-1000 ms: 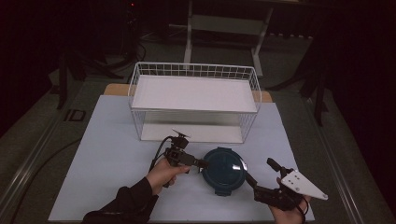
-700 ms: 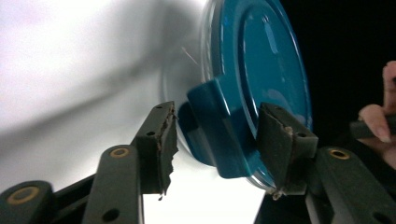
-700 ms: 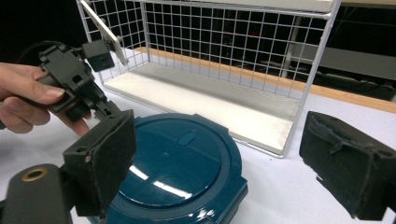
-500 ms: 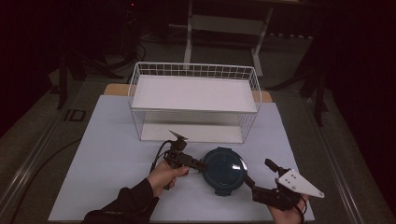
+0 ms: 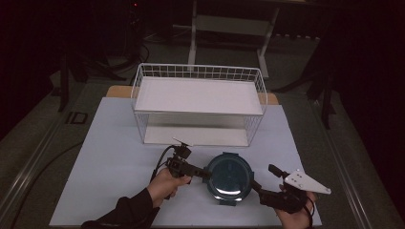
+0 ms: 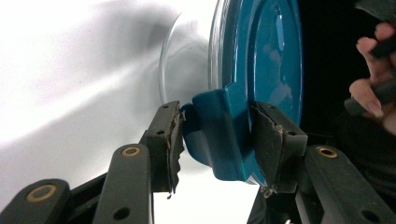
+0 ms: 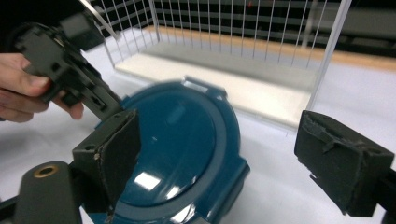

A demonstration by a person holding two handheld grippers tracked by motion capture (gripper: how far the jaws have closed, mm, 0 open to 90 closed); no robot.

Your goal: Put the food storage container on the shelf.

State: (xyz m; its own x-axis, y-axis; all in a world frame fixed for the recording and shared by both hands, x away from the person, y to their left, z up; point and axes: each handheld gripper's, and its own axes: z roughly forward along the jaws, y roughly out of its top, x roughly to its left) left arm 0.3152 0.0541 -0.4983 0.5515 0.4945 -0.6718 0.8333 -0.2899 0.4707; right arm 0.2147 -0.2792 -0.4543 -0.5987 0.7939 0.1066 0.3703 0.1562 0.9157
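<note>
High view: round teal-lidded container (image 5: 229, 178) on the white bench (image 5: 110, 157), in front of the wire basket (image 5: 199, 103), apart from it. Left gripper (image 5: 206, 174) meets the container's left edge; right gripper (image 5: 254, 184) sits at its lower right edge.

Left gripper view: fingers (image 6: 173, 140) narrowed onto a teal latch tab (image 6: 219, 135) of the lid, one pad each side. Clear glass bowl below the lid. Risk: the grip is on a tab alone; a lift or pull could unclip the lid or let the pads slip off.

Right gripper view: fingers (image 7: 116, 149) spread wide, holding nothing, the lid's near rim between them. Risk: closing off-centre could push the container sideways against the left hold.
</note>
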